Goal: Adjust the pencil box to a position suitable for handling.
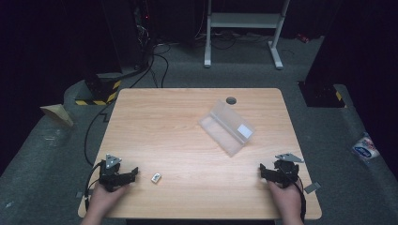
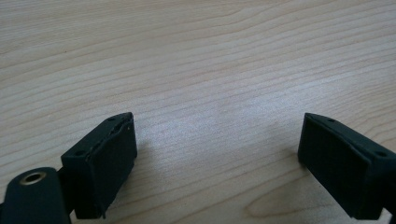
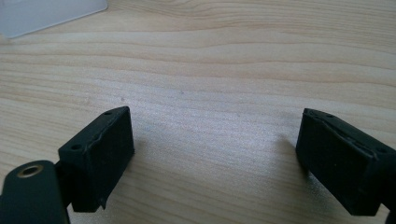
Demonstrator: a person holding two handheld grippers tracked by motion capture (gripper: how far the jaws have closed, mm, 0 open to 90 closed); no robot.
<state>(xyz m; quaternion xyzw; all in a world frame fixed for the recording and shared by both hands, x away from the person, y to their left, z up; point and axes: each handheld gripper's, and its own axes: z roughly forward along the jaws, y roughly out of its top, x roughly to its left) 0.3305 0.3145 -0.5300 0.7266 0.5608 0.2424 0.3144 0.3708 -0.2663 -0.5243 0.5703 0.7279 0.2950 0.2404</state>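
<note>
clear plastic container (image 1: 227,127) lies tilted on the wooden desk (image 1: 178,126), well ahead of the right gripper (image 1: 268,172); a small white object (image 1: 156,177) sits just beside the left gripper (image 1: 131,174). both sets of fingers (image 2: 105,163) stand apart, holding nothing.

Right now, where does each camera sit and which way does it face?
High view: above the person's side, facing forward and down on the table; shows both hands, left gripper, right gripper, clear box, small white item.
Left gripper view: on the left gripper, looking along its open jaws at bare wood.
Right gripper view: on the right gripper, jaws open, box corner at top left.
Shared: table; the box in high and right gripper views.
</note>
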